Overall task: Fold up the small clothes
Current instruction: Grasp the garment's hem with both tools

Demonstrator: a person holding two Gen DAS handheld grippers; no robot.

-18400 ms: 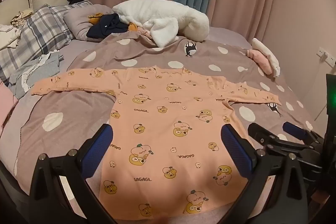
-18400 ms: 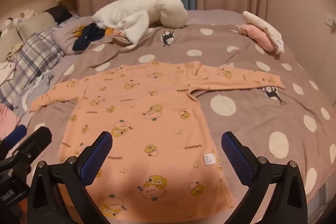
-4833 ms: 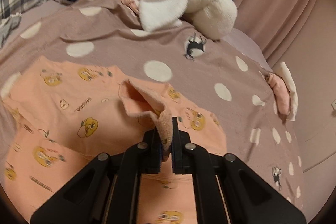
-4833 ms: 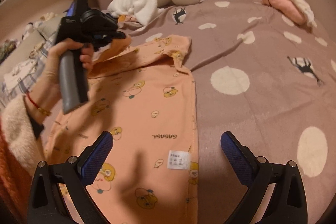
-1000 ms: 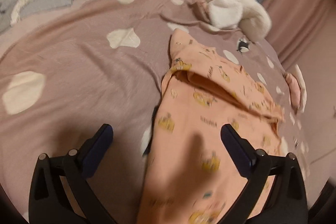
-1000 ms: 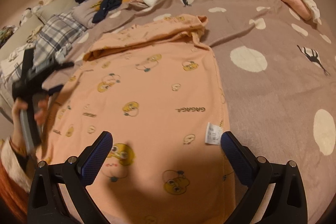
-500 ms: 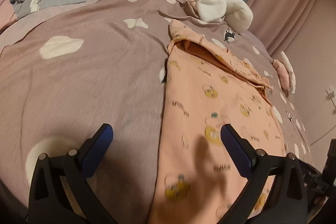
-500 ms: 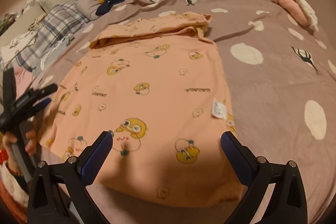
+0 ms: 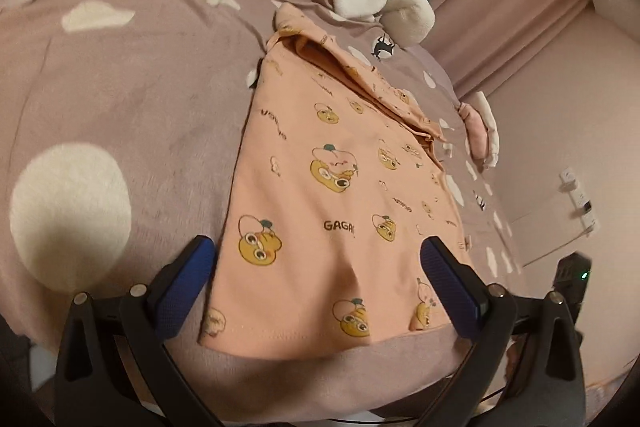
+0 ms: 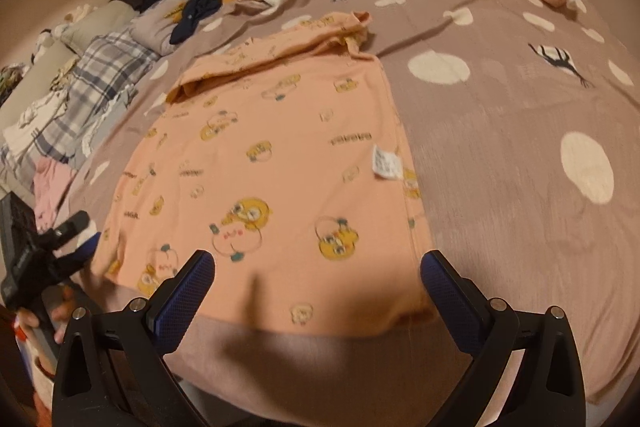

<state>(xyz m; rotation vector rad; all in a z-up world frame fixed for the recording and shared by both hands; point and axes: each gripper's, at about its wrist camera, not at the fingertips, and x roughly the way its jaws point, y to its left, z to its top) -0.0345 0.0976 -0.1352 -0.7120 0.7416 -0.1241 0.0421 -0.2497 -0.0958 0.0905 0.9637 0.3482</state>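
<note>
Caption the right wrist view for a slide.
Open right claw hovers over the peach shirt, sleeves folded in, on the dotted bedspread.

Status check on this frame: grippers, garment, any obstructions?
Left gripper open, right gripper open, both empty. Orange shirt flat on bedspread, sleeves folded in. Nothing in the way.

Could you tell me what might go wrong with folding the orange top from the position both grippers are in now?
1. The folded-in sleeves lie loosely bunched at the far end of the orange top; lifting the hem could let them slide out.
2. The left gripper and right gripper, both open, sit at the near hem; uneven pinches could skew the fold.
3. The soft spotted blanket could get pinched along with the hem.
</note>
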